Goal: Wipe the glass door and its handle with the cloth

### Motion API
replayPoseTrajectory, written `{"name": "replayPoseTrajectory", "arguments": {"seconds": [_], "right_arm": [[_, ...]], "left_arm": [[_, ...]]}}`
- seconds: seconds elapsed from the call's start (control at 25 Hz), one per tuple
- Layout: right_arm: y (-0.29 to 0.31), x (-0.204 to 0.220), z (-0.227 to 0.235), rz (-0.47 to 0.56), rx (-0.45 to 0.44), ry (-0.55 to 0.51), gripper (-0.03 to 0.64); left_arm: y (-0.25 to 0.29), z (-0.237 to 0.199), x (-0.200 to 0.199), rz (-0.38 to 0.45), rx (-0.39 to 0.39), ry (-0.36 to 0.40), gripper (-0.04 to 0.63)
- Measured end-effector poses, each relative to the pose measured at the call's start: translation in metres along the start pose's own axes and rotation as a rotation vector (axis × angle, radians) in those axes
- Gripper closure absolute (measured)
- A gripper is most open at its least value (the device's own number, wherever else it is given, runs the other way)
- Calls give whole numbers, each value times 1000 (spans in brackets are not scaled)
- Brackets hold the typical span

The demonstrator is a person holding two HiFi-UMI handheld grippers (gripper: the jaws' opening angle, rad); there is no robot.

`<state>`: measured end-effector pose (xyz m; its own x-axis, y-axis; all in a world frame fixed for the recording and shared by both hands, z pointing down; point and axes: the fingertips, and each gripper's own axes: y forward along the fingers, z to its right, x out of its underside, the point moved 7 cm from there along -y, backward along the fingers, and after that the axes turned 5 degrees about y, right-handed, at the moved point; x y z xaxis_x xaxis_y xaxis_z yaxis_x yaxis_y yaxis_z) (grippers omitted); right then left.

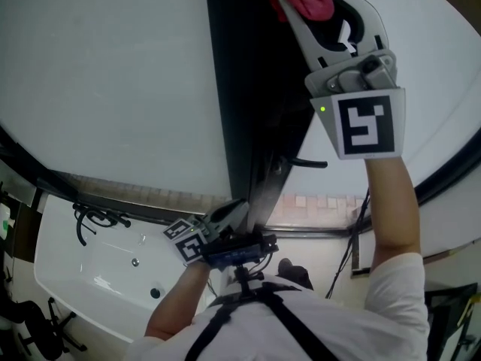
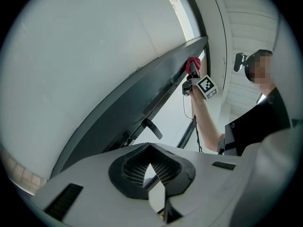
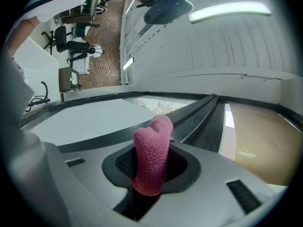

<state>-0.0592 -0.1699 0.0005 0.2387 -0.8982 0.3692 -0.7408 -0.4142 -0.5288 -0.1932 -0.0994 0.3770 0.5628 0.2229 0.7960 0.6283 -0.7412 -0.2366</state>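
The right arm (image 1: 392, 201) stretches out straight, bare from the wrist down to a white short sleeve (image 1: 394, 292). It carries the right gripper (image 1: 304, 10) far from the body. Its jaws are closed on a pink cloth (image 3: 152, 157), which sticks out past their tips. The left arm (image 1: 176, 307) is bent and holds the left gripper (image 1: 231, 216) near the chest, to the left of the right one. Its jaws are together, with nothing between them.

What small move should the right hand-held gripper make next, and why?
Probably drag the pink cloth down the dark door frame toward the handle: the right hand-held gripper clamps it high on the frame, well above the handle.
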Motion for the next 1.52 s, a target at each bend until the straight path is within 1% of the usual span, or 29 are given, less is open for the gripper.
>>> {"name": "replayPoseTrajectory", "arguments": {"seconds": [0.12, 0.24, 0.44, 0.76, 1.08, 1.24, 1.52], "right_arm": [[-6, 6, -8, 1, -12, 20, 522], [-18, 14, -14, 6, -28, 23, 522], [-46, 22, -19, 33, -59, 14, 522], [-58, 37, -62, 35, -177, -49, 522], [-86, 56, -115, -8, -290, -90, 522], [-94, 63, -136, -22, -321, -93, 522], [-106, 71, -153, -50, -384, -101, 522]], "left_arm": [[-1, -3, -2, 26, -20, 1, 603], [0, -4, 5, 49, -32, -25, 603], [19, 15, 24, 69, -61, -31, 603], [29, 23, 38, 76, -81, -37, 603], [27, 31, 46, 86, -108, -35, 603], [23, 29, 47, 89, -120, -40, 603], [19, 31, 51, 100, -133, -49, 603]]}}
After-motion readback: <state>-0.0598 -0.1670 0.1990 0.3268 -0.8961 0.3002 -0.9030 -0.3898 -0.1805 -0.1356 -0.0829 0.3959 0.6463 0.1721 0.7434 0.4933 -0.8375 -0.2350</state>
